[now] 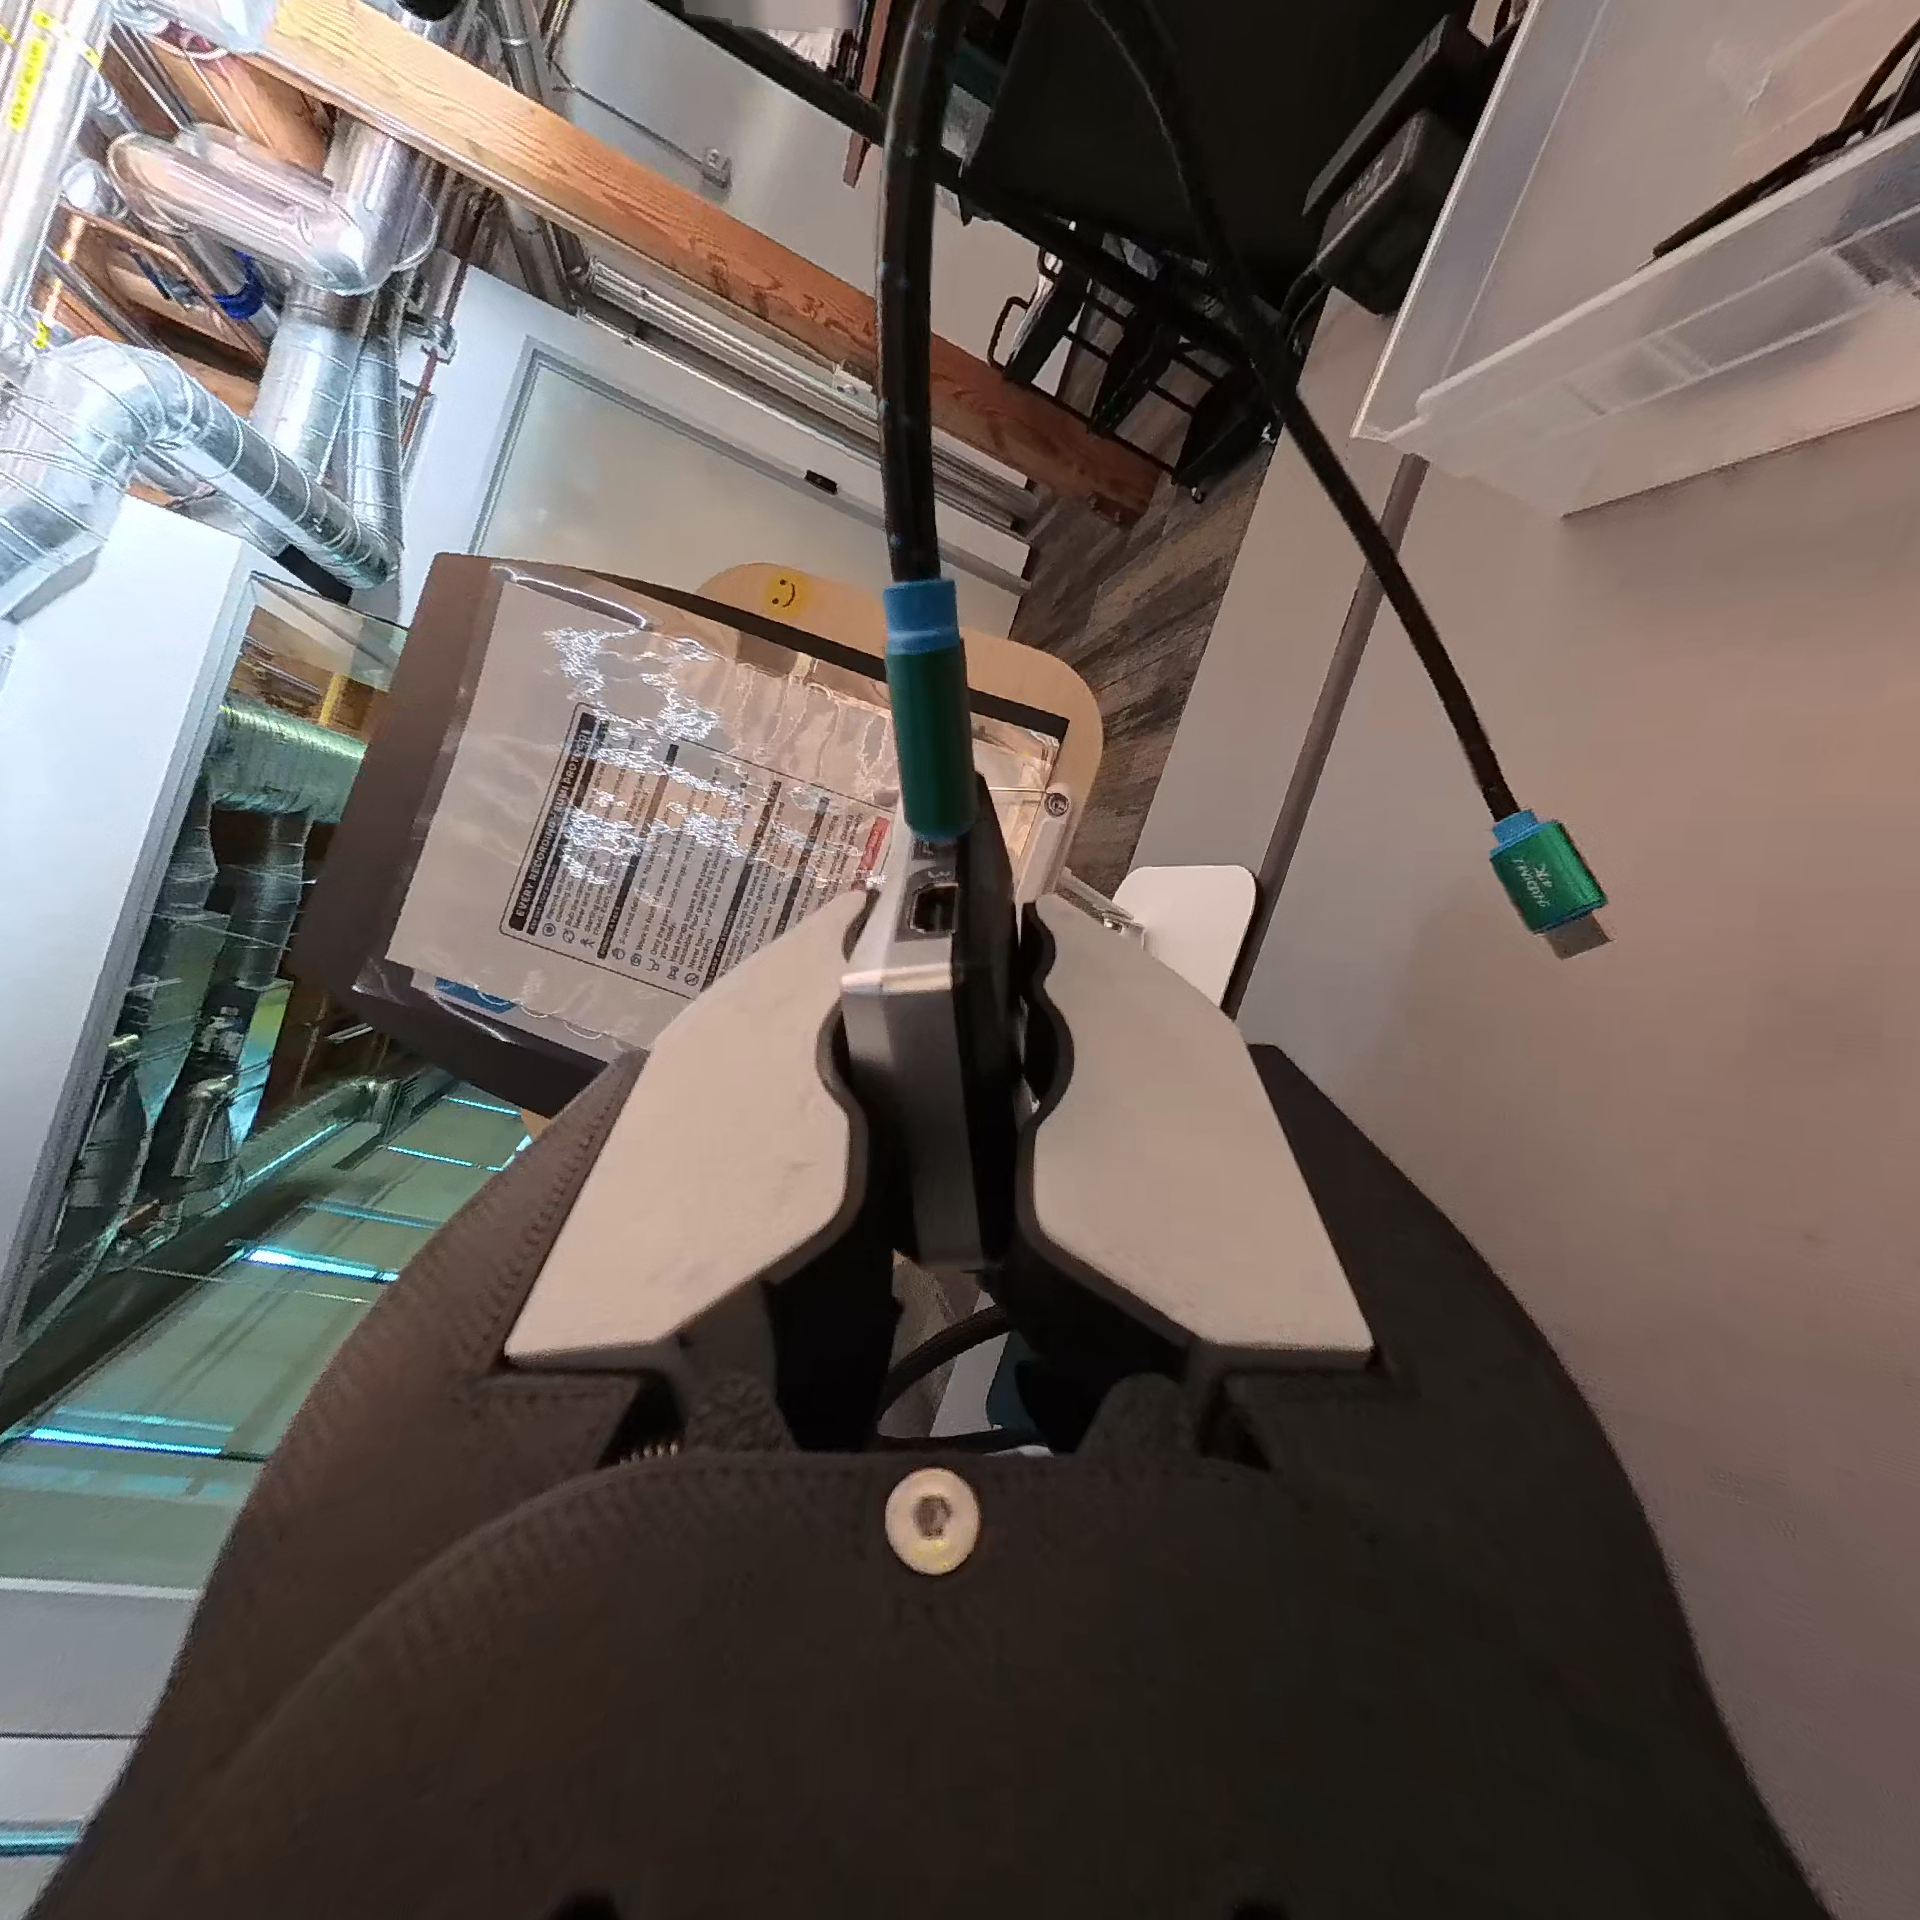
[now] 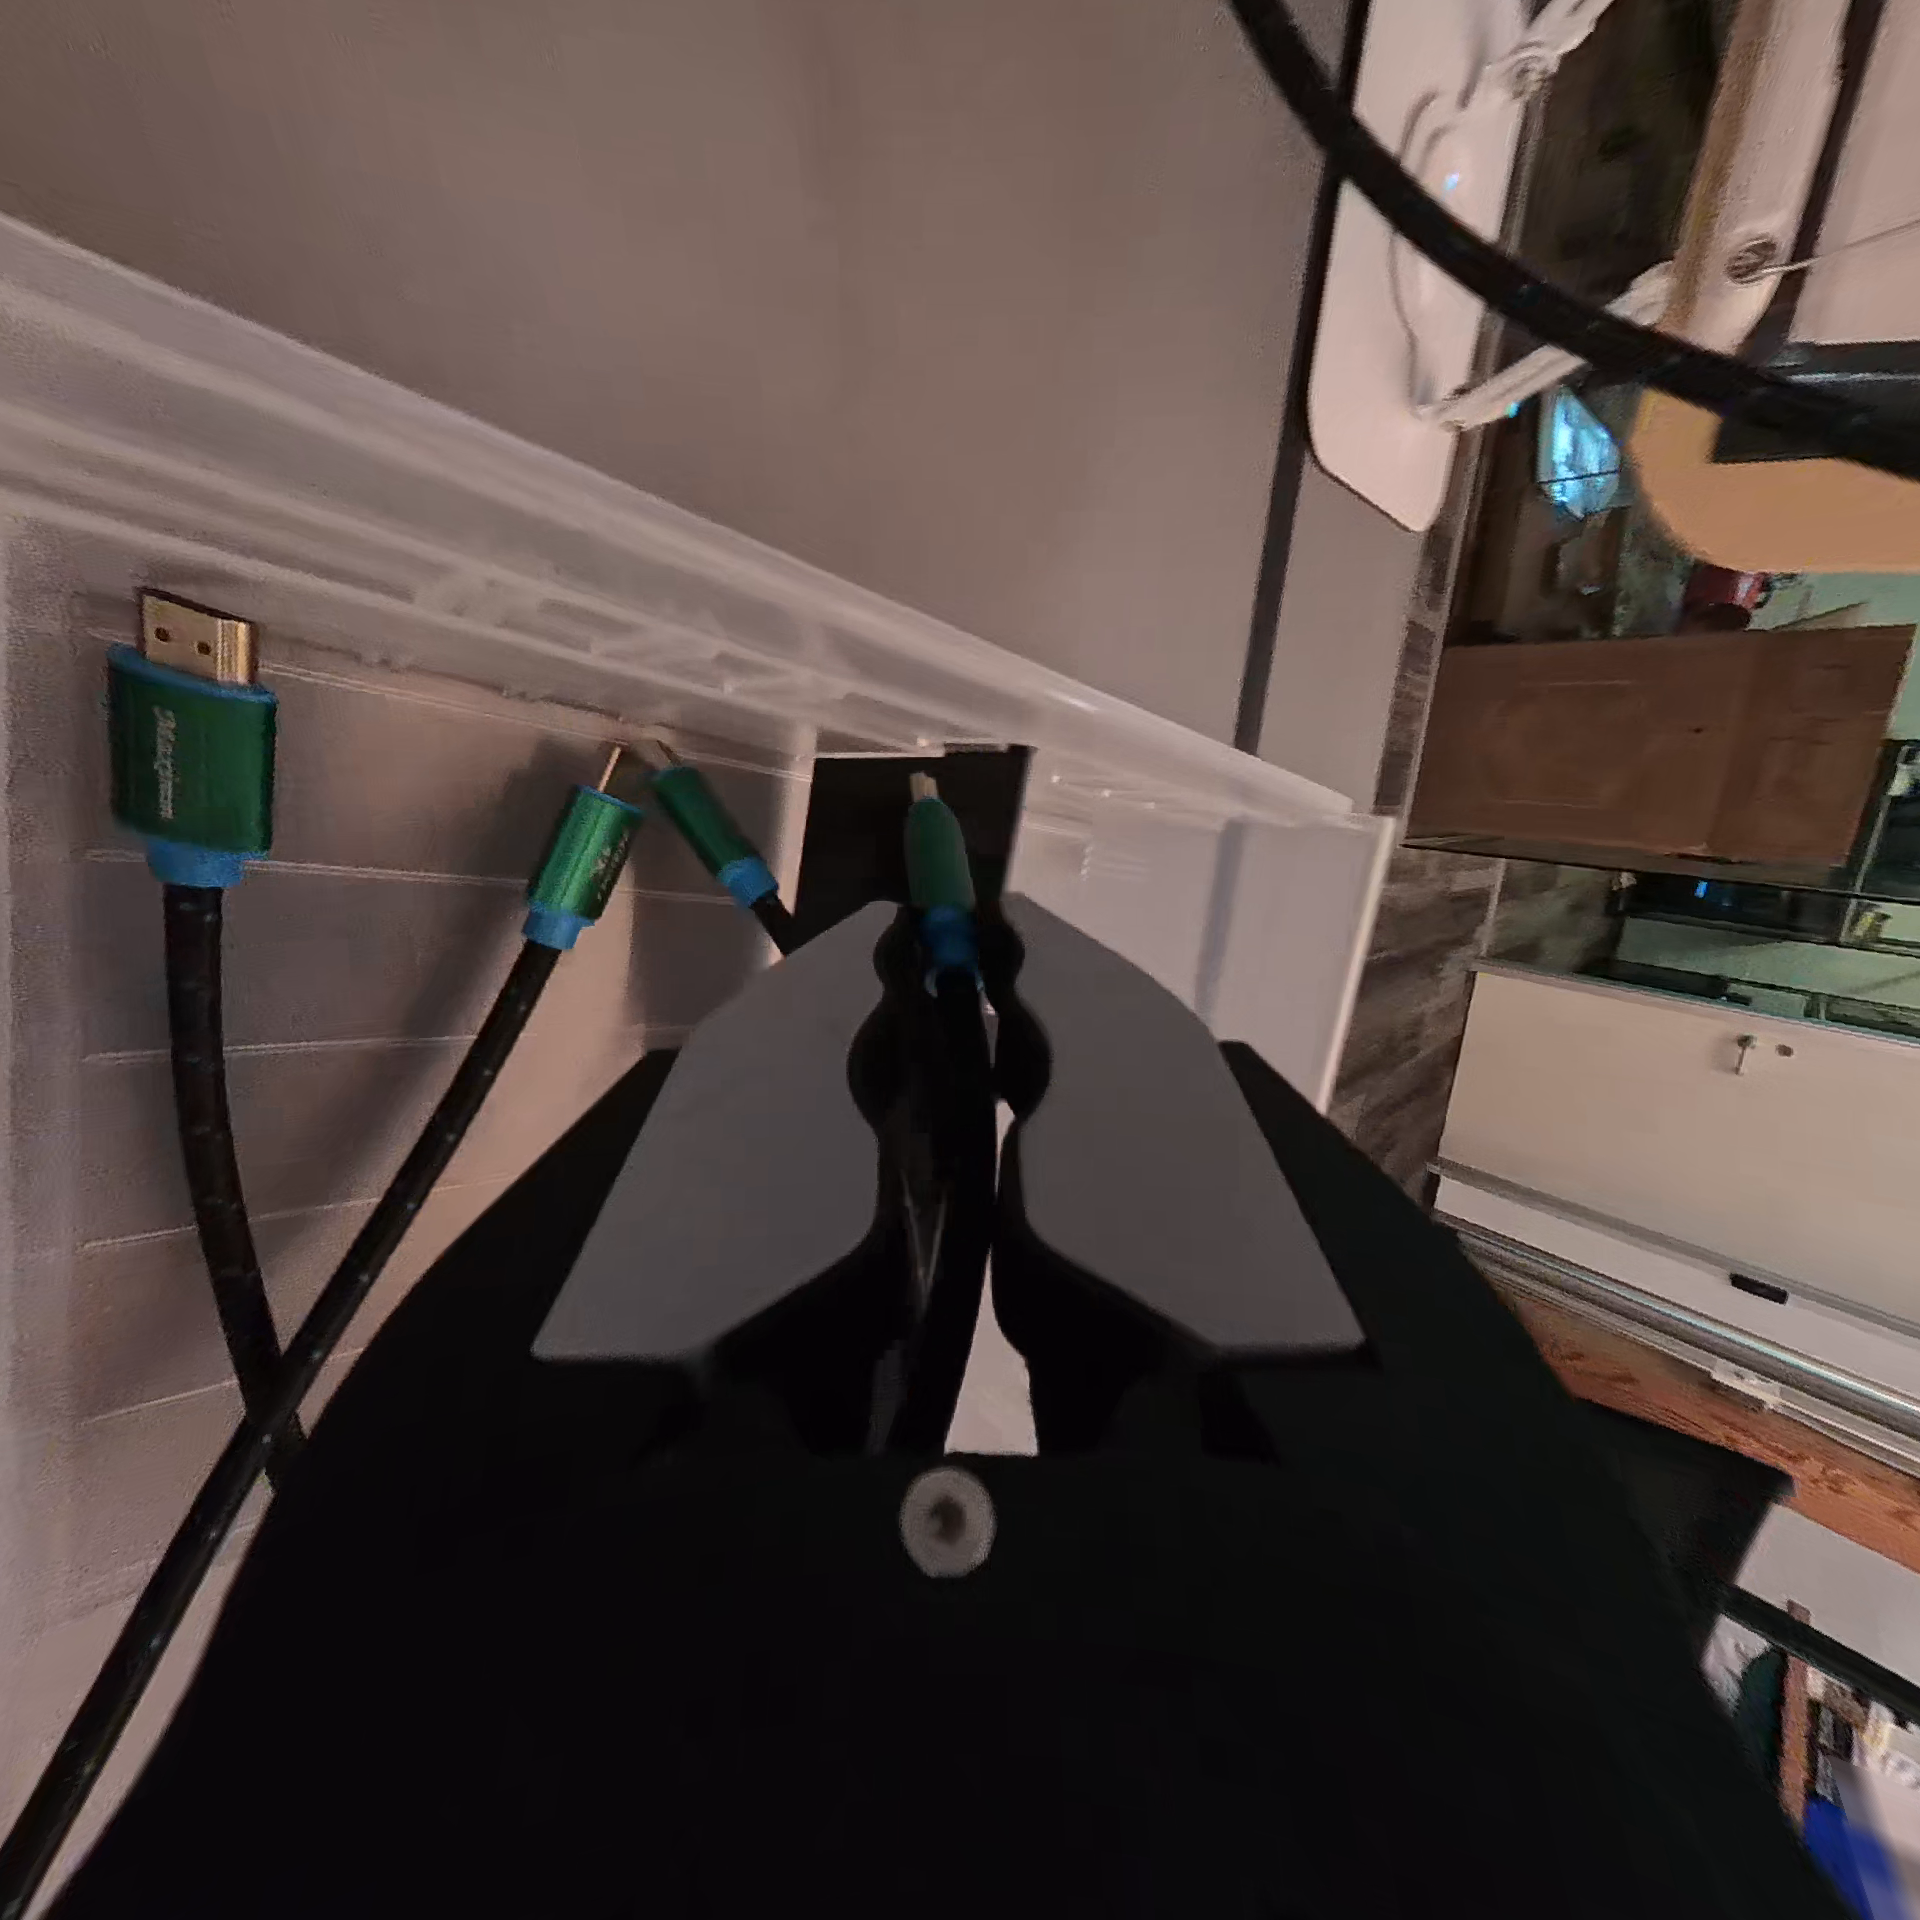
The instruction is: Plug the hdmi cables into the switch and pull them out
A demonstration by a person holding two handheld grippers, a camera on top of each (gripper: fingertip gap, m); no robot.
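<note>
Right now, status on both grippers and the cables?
Left gripper shut on switch, one green plug seated. Right gripper shut on second cable. Loose plug hangs alongside.

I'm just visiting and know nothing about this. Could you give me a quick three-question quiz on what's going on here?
1. True or false: the left gripper holds the switch.
2. How many plugs sit in the switch? A one, B three.
3. What does the right gripper grip?

Key: 1 true. 2 A, the plugged cable; a port stays empty. 3 a cable, by its blue collar.
</note>
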